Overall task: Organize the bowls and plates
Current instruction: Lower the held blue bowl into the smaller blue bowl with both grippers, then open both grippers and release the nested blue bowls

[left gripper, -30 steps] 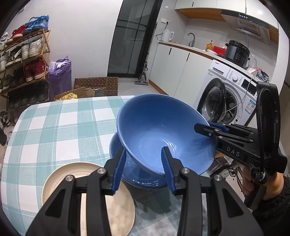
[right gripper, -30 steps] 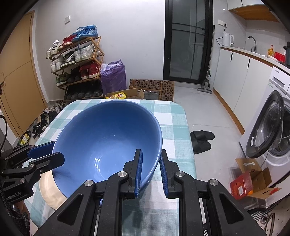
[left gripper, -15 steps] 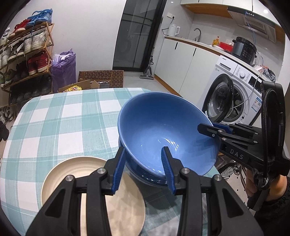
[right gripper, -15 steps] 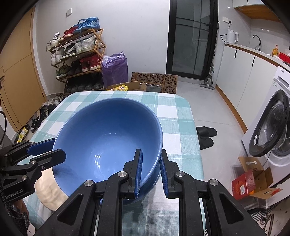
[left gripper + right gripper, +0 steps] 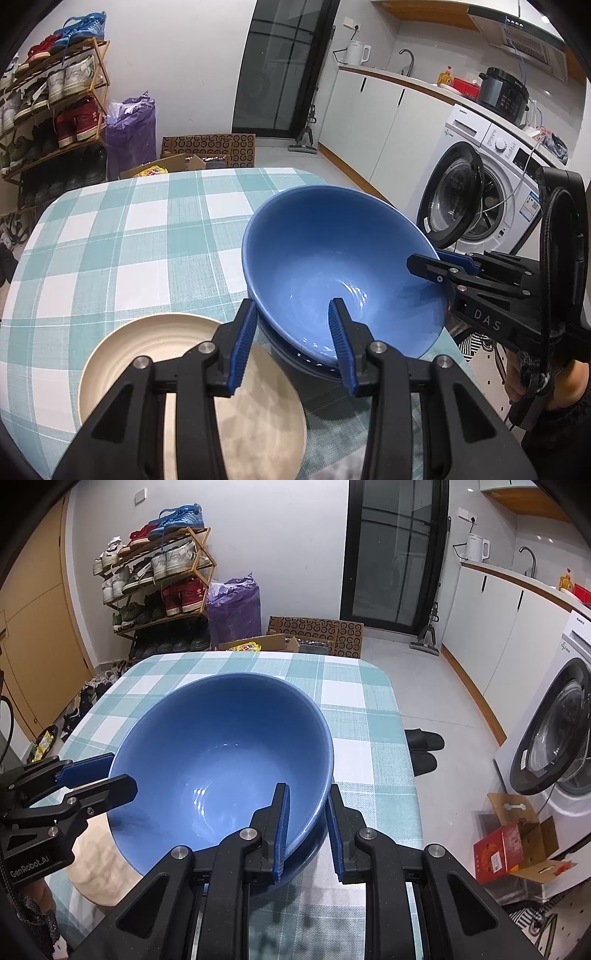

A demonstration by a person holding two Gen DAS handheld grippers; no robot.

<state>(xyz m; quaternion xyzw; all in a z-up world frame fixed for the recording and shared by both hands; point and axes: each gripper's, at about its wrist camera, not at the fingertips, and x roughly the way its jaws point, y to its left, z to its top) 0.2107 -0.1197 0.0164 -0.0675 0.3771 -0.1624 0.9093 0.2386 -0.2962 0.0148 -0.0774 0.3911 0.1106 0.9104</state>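
A large blue bowl (image 5: 332,266) (image 5: 221,753) sits tilted inside a second blue bowl (image 5: 295,363) (image 5: 306,853) on the checked tablecloth. My left gripper (image 5: 291,339) straddles the bowl's near rim with its jaws wide, one finger inside and one outside. It shows from the side in the right wrist view (image 5: 96,779). My right gripper (image 5: 306,819) straddles the opposite rim, its jaws a little apart around it, and shows in the left wrist view (image 5: 439,264). A cream plate (image 5: 155,354) lies beside the bowls, under my left gripper.
The checked table (image 5: 129,240) (image 5: 362,709) extends far ahead. Its right edge (image 5: 410,760) drops to the floor with slippers (image 5: 424,744), a washing machine (image 5: 480,192) and a red box (image 5: 498,849). A shoe rack (image 5: 159,587) stands at the wall.
The upper blue bowl has come down and now rests nested in the lower bowl. My right gripper's jaws have widened slightly around its rim. Both grippers have lowered with it.
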